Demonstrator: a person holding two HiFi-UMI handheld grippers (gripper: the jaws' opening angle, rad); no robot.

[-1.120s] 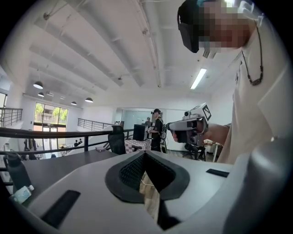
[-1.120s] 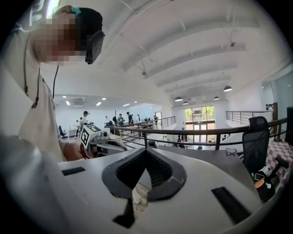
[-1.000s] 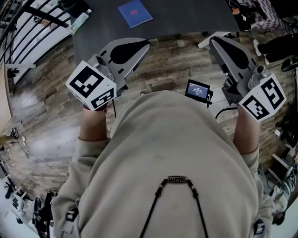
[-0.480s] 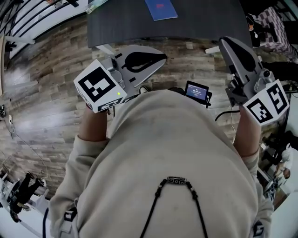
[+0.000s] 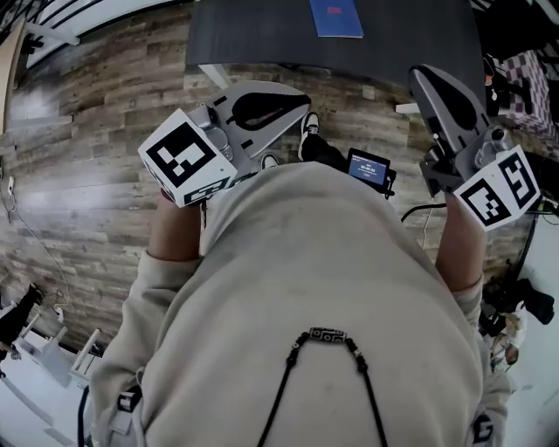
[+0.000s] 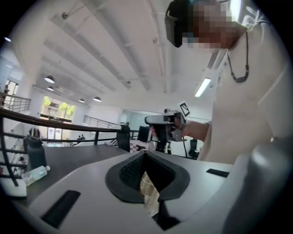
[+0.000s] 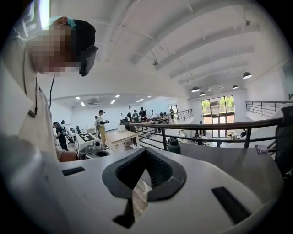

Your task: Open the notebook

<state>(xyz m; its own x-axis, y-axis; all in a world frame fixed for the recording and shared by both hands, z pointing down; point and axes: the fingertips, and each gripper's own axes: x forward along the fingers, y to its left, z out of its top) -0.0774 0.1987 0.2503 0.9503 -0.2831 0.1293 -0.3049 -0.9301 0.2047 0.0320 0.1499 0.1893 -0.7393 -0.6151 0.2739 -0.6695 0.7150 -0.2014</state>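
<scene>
A blue notebook (image 5: 336, 17) lies closed on the dark table (image 5: 253, 39) at the top of the head view, far ahead of both grippers. My left gripper (image 5: 301, 98) is held over the wooden floor just short of the table's near edge, with its jaws shut and empty. My right gripper (image 5: 423, 77) hovers off the table's right corner, also shut on nothing. In the left gripper view the jaws (image 6: 145, 155) meet at their tips, and the right gripper (image 6: 167, 121) shows beyond them. The right gripper view shows its own closed jaws (image 7: 146, 151) and the left gripper (image 7: 89, 144).
A plastic bottle (image 6: 34, 173) and a dark flask (image 6: 35, 153) stand near the table's far side, by a black railing (image 7: 206, 125). A small screen device (image 5: 369, 168) hangs at the person's chest. A shoe (image 5: 310, 131) steps on the wooden floor (image 5: 105, 113).
The table and notebook have slid rightward in the head view as the person walks toward them. Both grippers travel along, still shut. A shoe has come into view.
</scene>
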